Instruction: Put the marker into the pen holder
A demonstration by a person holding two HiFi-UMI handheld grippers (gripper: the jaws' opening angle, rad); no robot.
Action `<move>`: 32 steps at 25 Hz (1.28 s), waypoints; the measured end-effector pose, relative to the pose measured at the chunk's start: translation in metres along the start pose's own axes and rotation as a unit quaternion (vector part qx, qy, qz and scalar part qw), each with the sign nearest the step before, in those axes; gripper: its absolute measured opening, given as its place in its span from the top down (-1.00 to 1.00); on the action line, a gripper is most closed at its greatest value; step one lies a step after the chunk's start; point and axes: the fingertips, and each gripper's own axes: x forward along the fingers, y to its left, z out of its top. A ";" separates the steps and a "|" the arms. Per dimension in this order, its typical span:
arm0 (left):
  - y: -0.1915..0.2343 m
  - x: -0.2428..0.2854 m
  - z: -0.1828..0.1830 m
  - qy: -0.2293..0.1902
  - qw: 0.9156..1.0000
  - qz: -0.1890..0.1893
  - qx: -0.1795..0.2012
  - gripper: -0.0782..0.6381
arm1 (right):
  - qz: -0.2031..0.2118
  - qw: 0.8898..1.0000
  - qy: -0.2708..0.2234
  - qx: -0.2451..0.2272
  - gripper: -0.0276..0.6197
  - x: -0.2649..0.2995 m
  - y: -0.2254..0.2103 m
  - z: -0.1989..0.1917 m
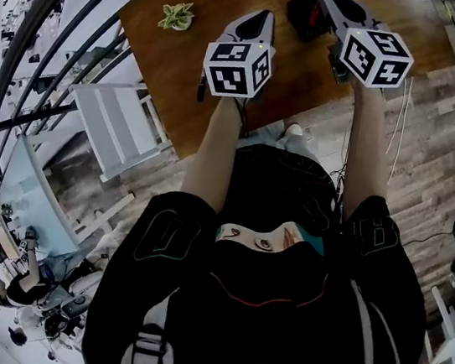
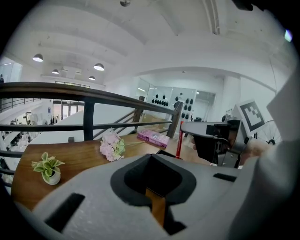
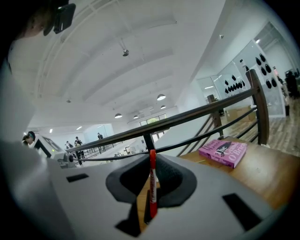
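Observation:
A red marker [image 3: 152, 187] stands upright between the jaws of my right gripper [image 3: 150, 168], which is shut on it. In the left gripper view the same marker [image 2: 180, 139] shows as a red stick under the right gripper [image 2: 211, 136]. A black pen holder [image 1: 303, 17] stands on the wooden table [image 1: 182, 85], just left of the right gripper [image 1: 329, 4] in the head view. My left gripper [image 1: 252, 26] hovers over the table, left of the holder. Its jaws [image 2: 157, 197] hold nothing, and only a narrow slit of table shows between them.
A small potted plant [image 1: 176, 15] sits near the table's left edge, with pink flowers [image 2: 111, 145] farther back. A pink book [image 3: 222, 152] lies at the far right by the dark railing [image 3: 206, 112]. White steps [image 1: 112, 130] stand on the floor, left of the table.

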 end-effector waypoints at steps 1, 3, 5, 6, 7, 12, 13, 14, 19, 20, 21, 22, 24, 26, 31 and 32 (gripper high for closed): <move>0.001 0.001 -0.001 0.002 1.000 -0.001 0.000 0.76 | -0.002 1.000 0.004 0.002 0.78 0.001 -0.002 -0.004; 0.002 0.004 -0.003 0.005 1.000 -0.004 -0.001 0.76 | -0.005 1.000 0.012 0.006 0.78 0.005 -0.004 -0.014; 0.003 0.007 -0.005 0.008 1.000 -0.006 -0.002 0.76 | -0.008 1.000 0.022 0.009 0.78 0.007 -0.006 -0.024; 0.003 0.008 -0.006 0.009 1.000 -0.007 -0.004 0.76 | -0.010 1.000 0.027 0.010 0.78 0.008 -0.006 -0.029; 0.003 0.009 -0.008 0.010 1.000 -0.007 -0.006 0.76 | -0.011 0.999 0.032 0.012 0.78 0.008 -0.007 -0.033; 0.003 0.011 -0.017 0.018 1.000 -0.010 -0.018 0.76 | -0.027 0.998 0.061 0.015 0.78 0.010 -0.014 -0.055; 0.003 0.012 -0.020 0.020 1.000 -0.010 -0.020 0.76 | -0.030 0.997 0.068 0.015 0.78 0.010 -0.017 -0.059; 0.003 0.013 -0.022 0.022 0.999 -0.011 -0.022 0.76 | -0.032 0.997 0.075 0.015 0.78 0.010 -0.019 -0.064; 0.006 0.006 -0.029 0.023 0.999 -0.011 -0.033 0.76 | -0.044 0.993 0.111 0.005 0.78 0.012 -0.020 -0.081; 0.007 0.004 -0.029 0.021 0.999 -0.010 -0.038 0.76 | -0.045 0.992 0.118 0.002 0.78 0.012 -0.019 -0.083; 0.007 0.003 -0.029 0.018 0.999 -0.009 -0.043 0.76 | -0.046 0.991 0.124 -0.002 0.78 0.011 -0.019 -0.086; 0.006 0.002 -0.029 0.015 0.999 -0.009 -0.048 0.76 | -0.047 0.991 0.129 -0.007 0.77 0.010 -0.018 -0.087; 0.004 0.001 -0.029 0.011 0.998 -0.009 -0.054 0.76 | -0.044 0.989 0.138 -0.017 0.68 0.010 -0.019 -0.089; 0.002 0.000 -0.030 0.007 0.998 -0.010 -0.060 0.76 | -0.045 0.988 0.145 -0.021 0.59 0.009 -0.019 -0.089; 0.002 -0.011 -0.033 -0.010 0.997 -0.011 -0.079 0.76 | -0.065 0.990 0.123 0.004 0.66 -0.005 -0.016 -0.084; 0.003 -0.014 -0.033 -0.012 0.997 -0.008 -0.080 0.76 | -0.066 0.991 0.118 0.010 0.68 -0.008 -0.013 -0.083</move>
